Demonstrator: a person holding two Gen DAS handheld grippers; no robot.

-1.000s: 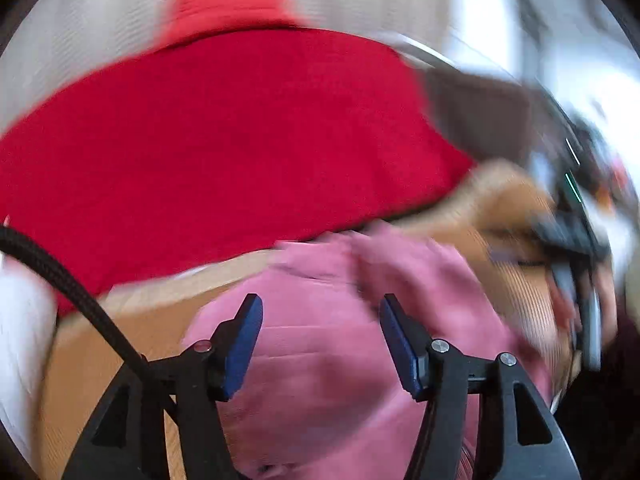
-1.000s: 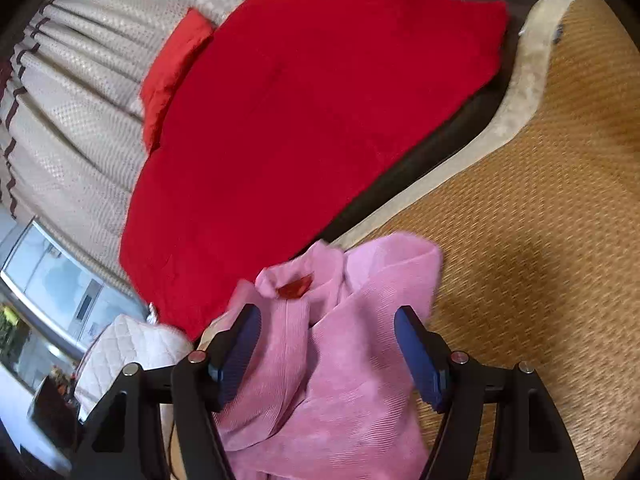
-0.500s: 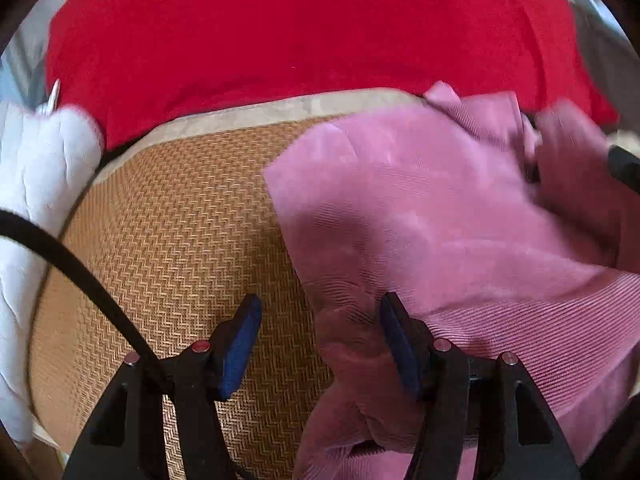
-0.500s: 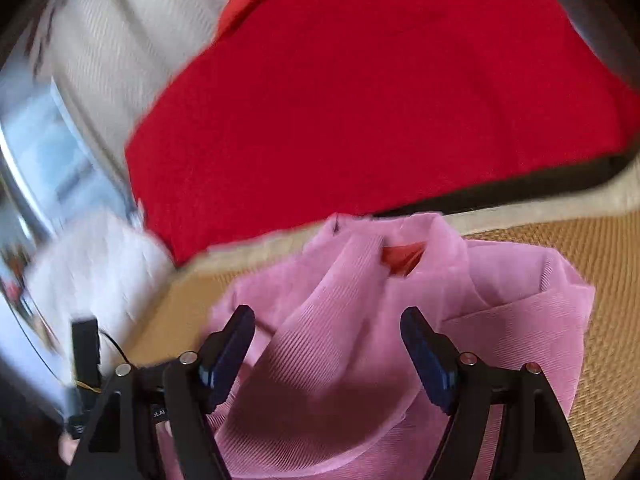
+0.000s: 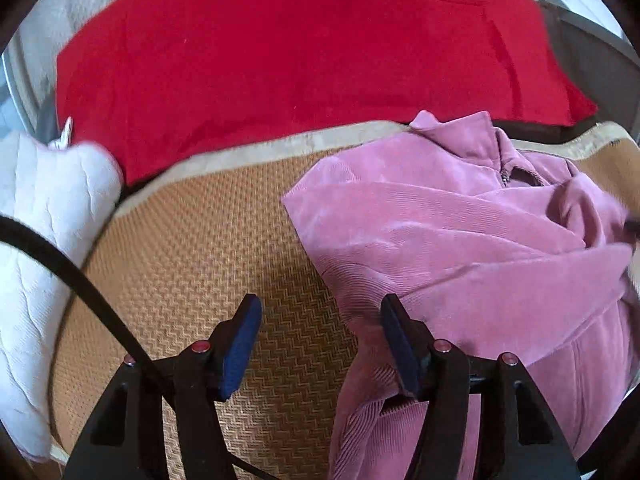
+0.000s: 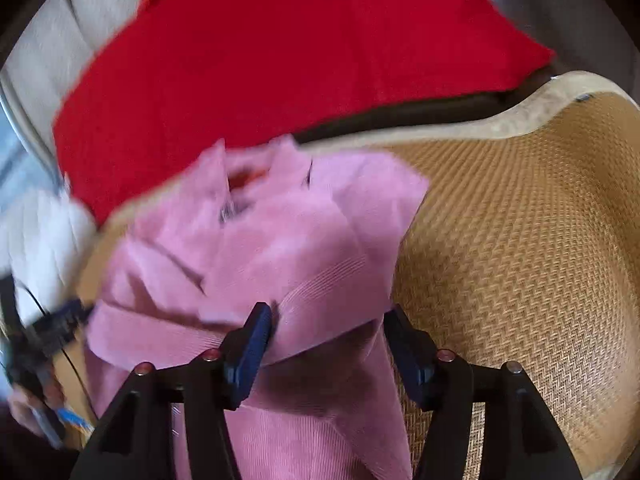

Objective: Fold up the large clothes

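A pink corduroy garment [image 5: 460, 248] with a zip collar lies crumpled on a woven straw mat [image 5: 200, 248]. My left gripper [image 5: 320, 340] is open over the mat at the garment's left edge, its right finger touching the cloth. In the right wrist view the same garment [image 6: 280, 240] is blurred and bunched, and my right gripper [image 6: 328, 344] is open with a fold of cloth lying between its fingers. The mat [image 6: 520, 240] shows bare to the right.
A large red blanket [image 5: 300, 48] covers the surface behind the mat, and also shows in the right wrist view [image 6: 280, 48]. A white quilted cushion [image 5: 44, 216] lies at the mat's left edge. A black cable [image 5: 80, 292] crosses the left view.
The left gripper has swung left from over the garment to its left edge. The right gripper has moved in over the garment, and its fingers stand a little closer together.
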